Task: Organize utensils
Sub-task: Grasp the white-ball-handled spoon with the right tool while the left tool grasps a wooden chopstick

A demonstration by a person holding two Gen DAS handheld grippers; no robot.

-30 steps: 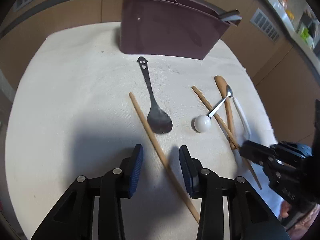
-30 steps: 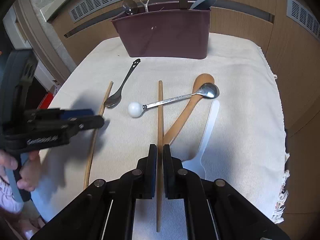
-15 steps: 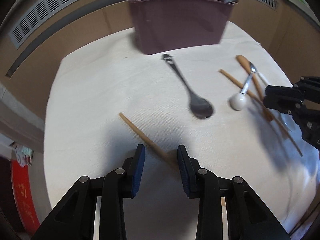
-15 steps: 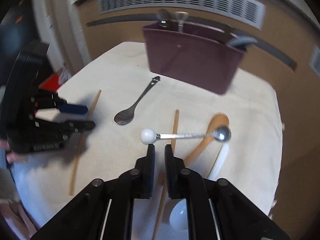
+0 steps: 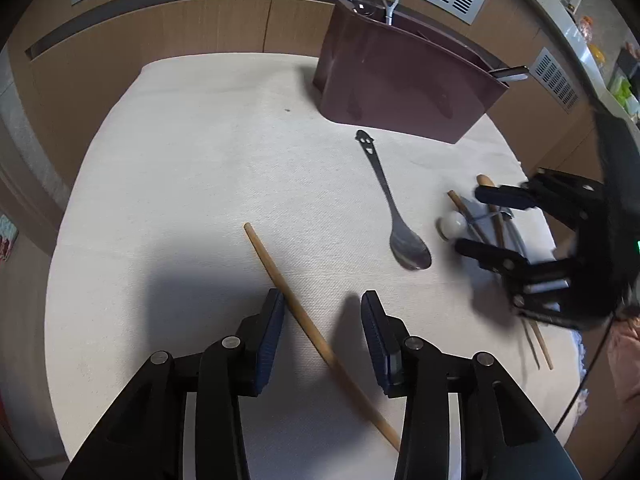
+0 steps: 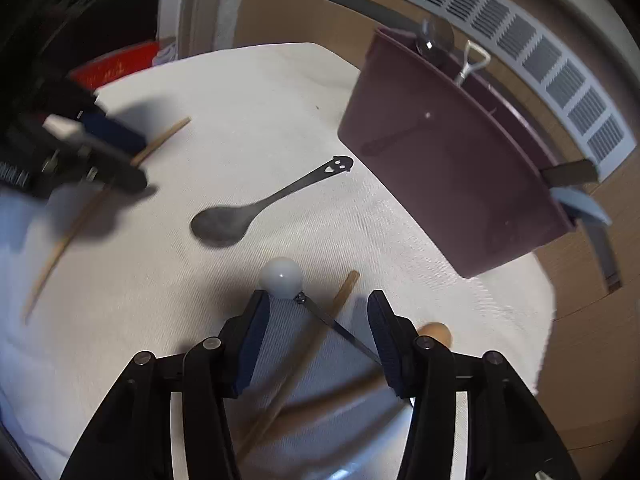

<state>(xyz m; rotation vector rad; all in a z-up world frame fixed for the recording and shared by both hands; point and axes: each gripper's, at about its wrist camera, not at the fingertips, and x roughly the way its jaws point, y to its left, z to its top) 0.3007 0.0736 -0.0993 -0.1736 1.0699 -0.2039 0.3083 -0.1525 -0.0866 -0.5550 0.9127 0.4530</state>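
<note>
Since a second ago the right gripper (image 6: 316, 330) has let go of the wooden chopstick (image 6: 320, 336) it pinched and rolled sideways; its jaws are opening, and between them, unpressed, lie that chopstick and the thin metal handle of the ball-ended spoon (image 6: 281, 278), whose white ball sits just ahead of the left-hand jaw. Taking the maroon utensil holder (image 5: 400, 84) at the far side of the cloth-covered tabletop (image 5: 192, 168) as landmark: the black smiley-handled spoon (image 5: 394, 216) lies just in front of it, handle end nearest the holder. Well in front of the holder, the left gripper (image 5: 322, 314) hovers over a second wooden chopstick (image 5: 288, 292), jaws opening, the stick passing diagonally between them and close against the left pad. A wooden spoon (image 6: 436, 332) peeks out beside the right gripper.
</note>
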